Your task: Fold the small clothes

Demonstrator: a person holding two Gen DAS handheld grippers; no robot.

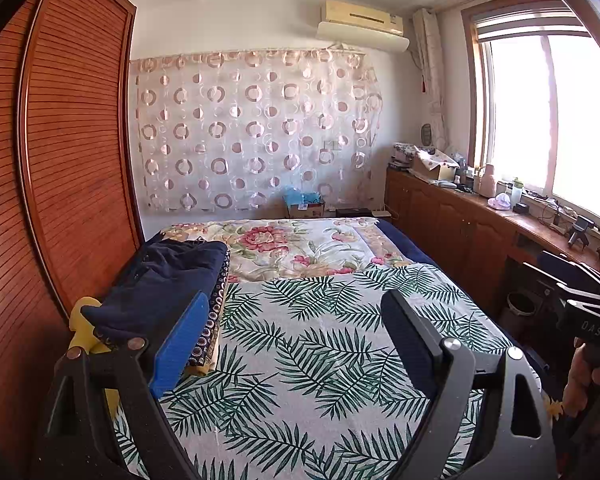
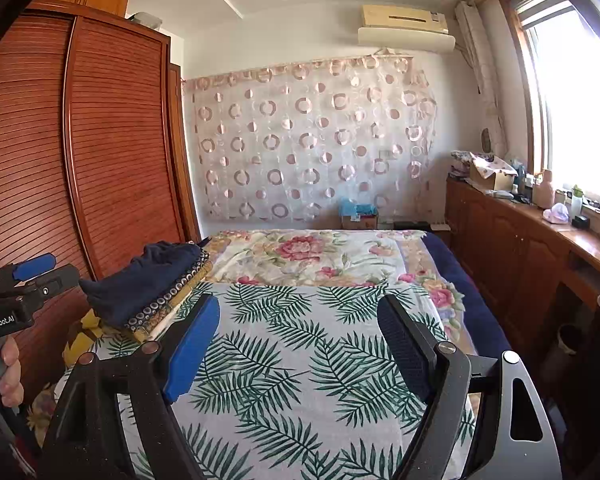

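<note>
Reddish slatted wood: wardrobe (image 1: 76, 152) along the left wall. Bed: palm-leaf sheet (image 1: 320, 340) spread bare in front, floral quilt (image 1: 300, 244) beyond. Clothes stack (image 2: 148, 292), navy piece on top, patterned ones beneath, apparently folded, at the sheet's left edge against the wardrobe. Left gripper (image 1: 296, 344) and right gripper (image 2: 300, 352): jaws wide apart, nothing between them, poised over the sheet. Step, likely: between garments; next calls for fetching an unfolded piece. Lettering: "GenRobot.AI" on the left handle, "DAS" on the right.
</note>
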